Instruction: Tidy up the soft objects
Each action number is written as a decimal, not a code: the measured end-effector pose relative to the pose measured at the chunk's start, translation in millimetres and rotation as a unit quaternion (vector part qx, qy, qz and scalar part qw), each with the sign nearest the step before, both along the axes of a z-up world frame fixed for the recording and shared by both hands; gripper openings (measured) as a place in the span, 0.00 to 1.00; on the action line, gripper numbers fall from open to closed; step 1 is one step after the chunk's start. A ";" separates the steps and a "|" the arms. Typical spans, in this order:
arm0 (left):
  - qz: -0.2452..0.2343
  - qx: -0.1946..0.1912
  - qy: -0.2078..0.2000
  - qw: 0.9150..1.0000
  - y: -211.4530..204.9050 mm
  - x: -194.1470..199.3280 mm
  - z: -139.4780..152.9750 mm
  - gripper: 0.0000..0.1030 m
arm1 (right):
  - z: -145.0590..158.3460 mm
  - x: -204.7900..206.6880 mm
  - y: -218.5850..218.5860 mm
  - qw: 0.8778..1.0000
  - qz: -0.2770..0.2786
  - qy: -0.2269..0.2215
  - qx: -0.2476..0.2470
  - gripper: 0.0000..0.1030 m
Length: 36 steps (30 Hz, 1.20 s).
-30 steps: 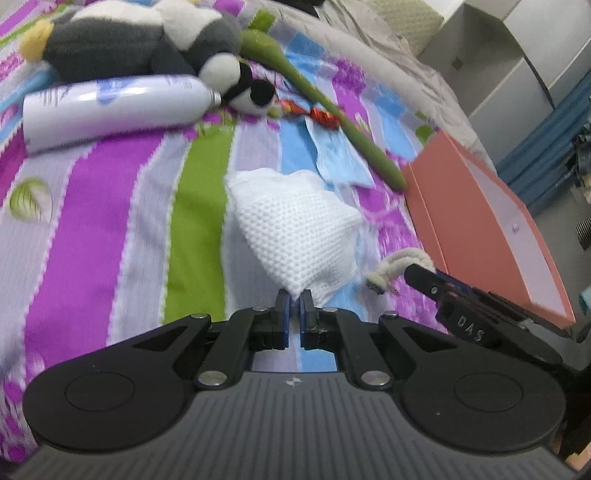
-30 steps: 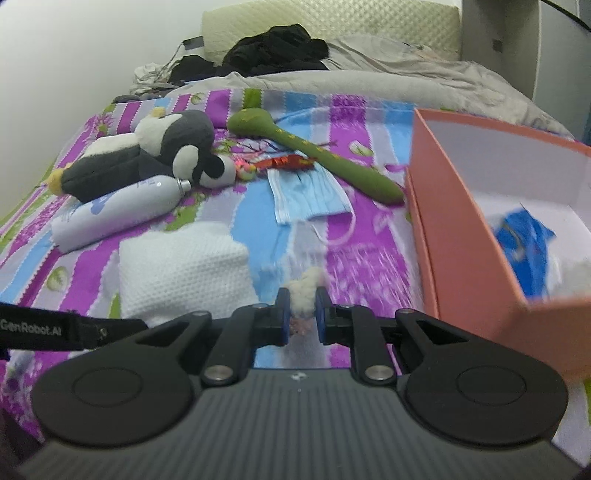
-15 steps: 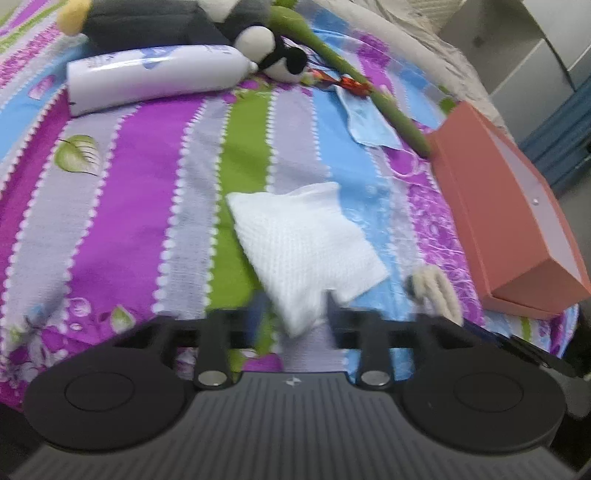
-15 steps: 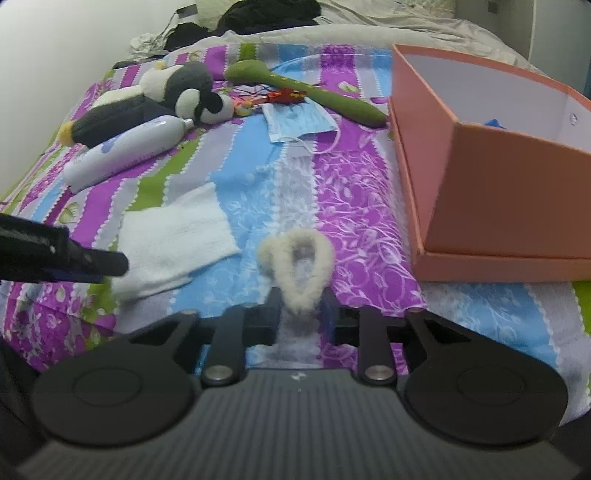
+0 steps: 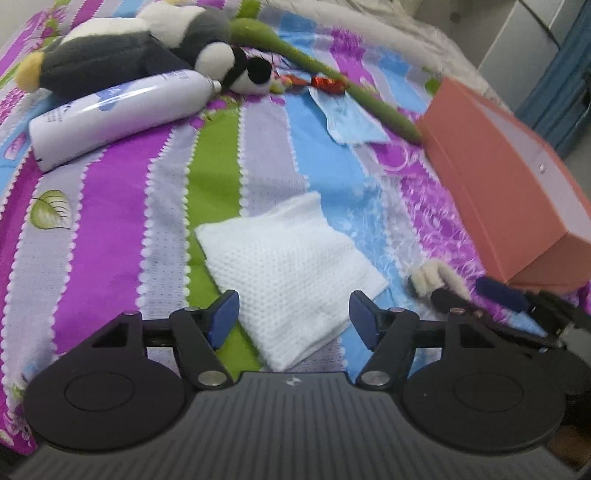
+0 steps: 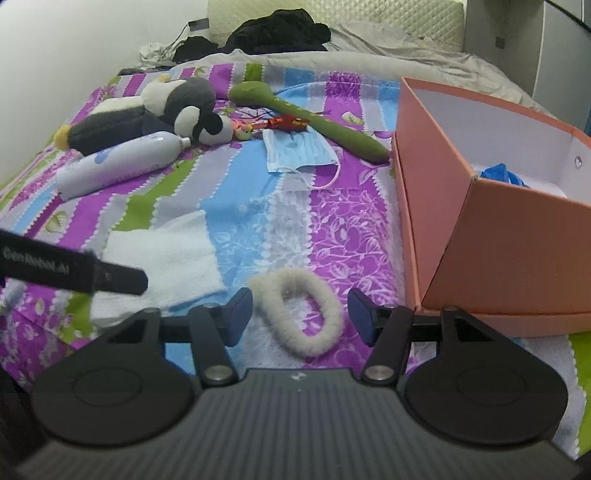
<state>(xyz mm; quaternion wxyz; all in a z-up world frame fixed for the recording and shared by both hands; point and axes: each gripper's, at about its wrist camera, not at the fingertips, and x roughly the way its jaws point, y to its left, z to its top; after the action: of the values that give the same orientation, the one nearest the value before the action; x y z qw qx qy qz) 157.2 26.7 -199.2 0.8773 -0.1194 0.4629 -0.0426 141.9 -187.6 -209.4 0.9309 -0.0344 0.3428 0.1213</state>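
Observation:
A folded white knit cloth (image 5: 288, 273) (image 6: 162, 262) lies flat on the striped bedspread. My left gripper (image 5: 293, 314) hovers over its near corner, jaws opening, pads clear of the cloth. A fluffy white hair ring (image 6: 295, 310) (image 5: 436, 278) lies on the bedspread between the fingers of my right gripper (image 6: 300, 313), whose jaws are opening too and do not touch it. A plush penguin (image 6: 147, 110) (image 5: 140, 55), a blue face mask (image 6: 299, 151) (image 5: 351, 118) and a long green plush stem (image 6: 314, 118) (image 5: 332, 70) lie farther back.
An open salmon-pink box (image 6: 491, 206) (image 5: 509, 192) stands at the right with something blue inside. A white spray bottle (image 6: 118, 162) (image 5: 118, 110) lies beside the penguin. Dark clothes (image 6: 277, 33) and a grey blanket (image 6: 388, 62) are heaped at the bed's far end.
Both grippers were shut, the left on the cloth's corner and the right on the hair ring. Both have opened; cloth and ring now lie loose on the bedspread.

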 end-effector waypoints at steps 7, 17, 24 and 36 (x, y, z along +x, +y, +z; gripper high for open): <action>-0.016 0.038 0.015 0.999 -14.6 11.4 -17.5 0.71 | -17.9 10.1 2.8 1.000 0.024 0.017 -0.007 0.57; -0.044 0.101 0.019 0.994 -31.1 15.9 -23.6 0.69 | -18.1 6.3 9.3 0.999 0.034 0.005 -0.019 0.22; -0.037 0.124 0.014 0.992 -30.9 14.2 -23.4 0.34 | -13.5 2.5 6.7 1.000 0.024 0.002 -0.019 0.16; 0.001 0.071 -0.003 0.998 -14.2 6.3 0.0 0.11 | 10.6 -9.0 -5.5 1.000 -0.003 -0.013 -0.005 0.15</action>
<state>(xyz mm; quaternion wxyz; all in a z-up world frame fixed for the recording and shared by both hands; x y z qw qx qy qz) 163.5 12.5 -199.2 0.8849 -0.0575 0.4622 -0.0092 132.9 -193.1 -198.8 0.9356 -0.0395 0.3309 0.1162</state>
